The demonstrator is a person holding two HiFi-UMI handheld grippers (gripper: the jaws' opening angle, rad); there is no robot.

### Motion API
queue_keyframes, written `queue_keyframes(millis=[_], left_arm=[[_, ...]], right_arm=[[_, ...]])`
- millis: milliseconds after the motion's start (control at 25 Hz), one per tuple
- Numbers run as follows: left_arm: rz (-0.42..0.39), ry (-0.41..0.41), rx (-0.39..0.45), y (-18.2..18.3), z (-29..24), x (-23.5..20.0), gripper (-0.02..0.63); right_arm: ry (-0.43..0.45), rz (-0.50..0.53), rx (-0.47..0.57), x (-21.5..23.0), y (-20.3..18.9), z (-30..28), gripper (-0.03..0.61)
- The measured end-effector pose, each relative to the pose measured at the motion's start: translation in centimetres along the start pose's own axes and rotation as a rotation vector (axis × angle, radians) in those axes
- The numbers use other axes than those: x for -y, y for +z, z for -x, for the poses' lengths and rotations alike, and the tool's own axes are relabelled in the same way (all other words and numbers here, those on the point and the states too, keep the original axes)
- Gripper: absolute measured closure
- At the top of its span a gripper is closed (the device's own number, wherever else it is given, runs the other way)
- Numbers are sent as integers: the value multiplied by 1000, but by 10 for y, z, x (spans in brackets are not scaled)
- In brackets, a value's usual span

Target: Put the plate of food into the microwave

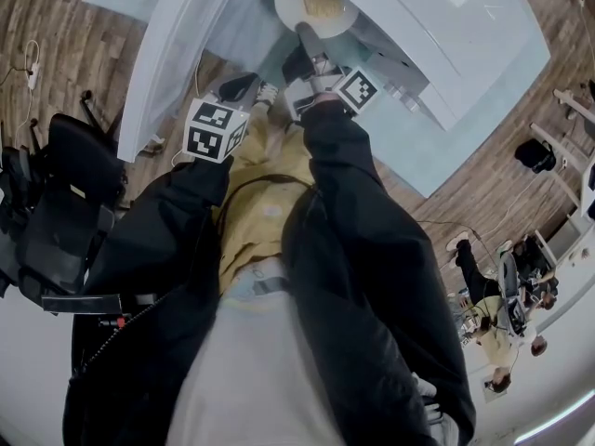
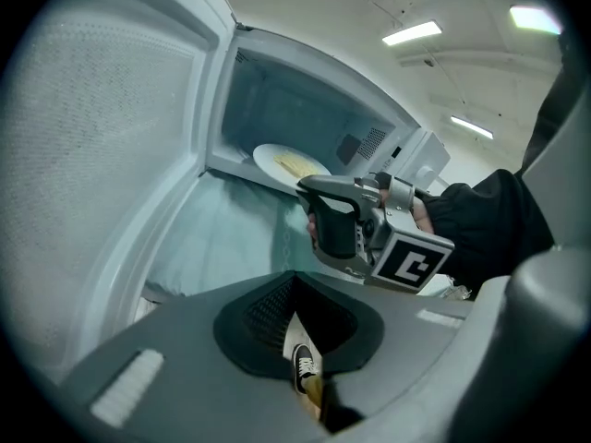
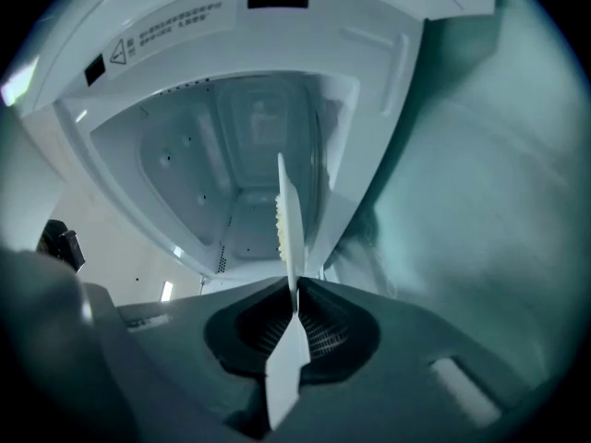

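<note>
Gingerly, I am pinching the round white plate of yellow food [image 3: 287, 201] by its rim, right claw [image 3: 294, 293] clamped on it, judging it stiff, slick and breakable.

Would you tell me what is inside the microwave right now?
Only the plate of yellowish food, gripped by the right tool, partway into the bare microwave. The cavity behind the plate is covered.

In the head view the top of the microwave [image 1: 446, 45] covers part of the plate [image 1: 290, 7] and all of its own cavity. The right gripper view catches the plate edge-on, so the food [image 3: 278, 224] is only an unidentifiable pale strip
</note>
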State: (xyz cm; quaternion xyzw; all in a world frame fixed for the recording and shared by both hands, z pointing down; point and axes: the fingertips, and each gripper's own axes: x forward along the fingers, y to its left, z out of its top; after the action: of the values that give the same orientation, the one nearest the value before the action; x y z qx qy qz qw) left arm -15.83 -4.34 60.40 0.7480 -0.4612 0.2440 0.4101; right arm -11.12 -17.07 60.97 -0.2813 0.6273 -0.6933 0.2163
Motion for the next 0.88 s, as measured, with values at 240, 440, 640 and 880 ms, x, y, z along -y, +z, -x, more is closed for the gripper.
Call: queue_keyframes(millis=[240, 440, 640, 880], left_arm=[[14, -3, -2, -1, -3, -1, 615], [26, -3, -10, -5, -4, -3, 615], [29, -9, -12, -6, -5, -4, 615], [23, -20, -5, -1, -6, 0, 615]], right_arm=[[-32, -23, 66, 4, 20, -15, 562], [-32, -43, 98, 3, 31, -20, 557], [-33, -37, 110, 1, 34, -22, 555], [-10, -28, 51, -5, 20, -13, 466]])
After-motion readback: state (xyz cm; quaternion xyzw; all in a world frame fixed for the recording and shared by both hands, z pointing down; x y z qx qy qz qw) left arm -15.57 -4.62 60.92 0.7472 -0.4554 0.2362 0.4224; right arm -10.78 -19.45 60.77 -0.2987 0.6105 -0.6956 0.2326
